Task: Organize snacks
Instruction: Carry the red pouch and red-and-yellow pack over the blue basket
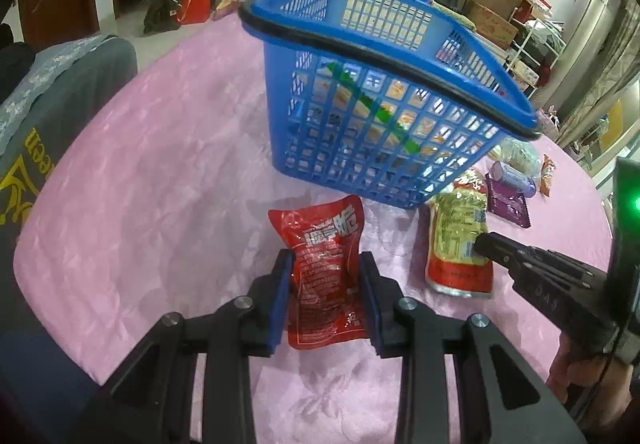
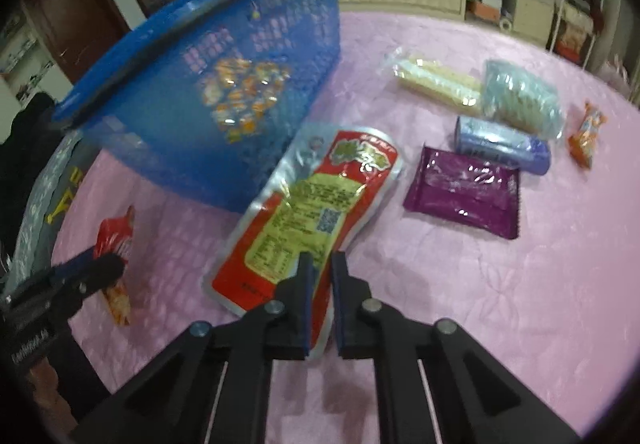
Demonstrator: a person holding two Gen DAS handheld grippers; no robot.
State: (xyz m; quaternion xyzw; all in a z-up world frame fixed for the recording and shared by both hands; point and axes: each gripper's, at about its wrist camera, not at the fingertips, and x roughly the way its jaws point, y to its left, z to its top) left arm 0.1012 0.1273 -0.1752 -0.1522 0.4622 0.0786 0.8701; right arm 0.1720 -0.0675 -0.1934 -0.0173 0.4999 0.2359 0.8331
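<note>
While one snack lies inside the blue plastic mesh basket (image 1: pixel 384 132) on the pink-covered bench (image 1: pixel 152 164), a red foil snack packet (image 1: pixel 324 264) is clamped by the left gripper (image 1: pixel 325 276), a long yellow-and-red pouch (image 2: pixel 304 212) by the right gripper (image 2: pixel 320 276); five packets remain near the far edge.

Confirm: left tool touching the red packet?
Touching. Left wrist view shows the left tool with both blue pads pressed against the red packet, no gap.

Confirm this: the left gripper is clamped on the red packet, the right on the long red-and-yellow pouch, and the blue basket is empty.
One error: the blue basket is not empty; the left wrist view shows a snack bag through its mesh. The rest stands: left gripper clamps the red packet, right gripper the long red-and-yellow pouch.
</note>
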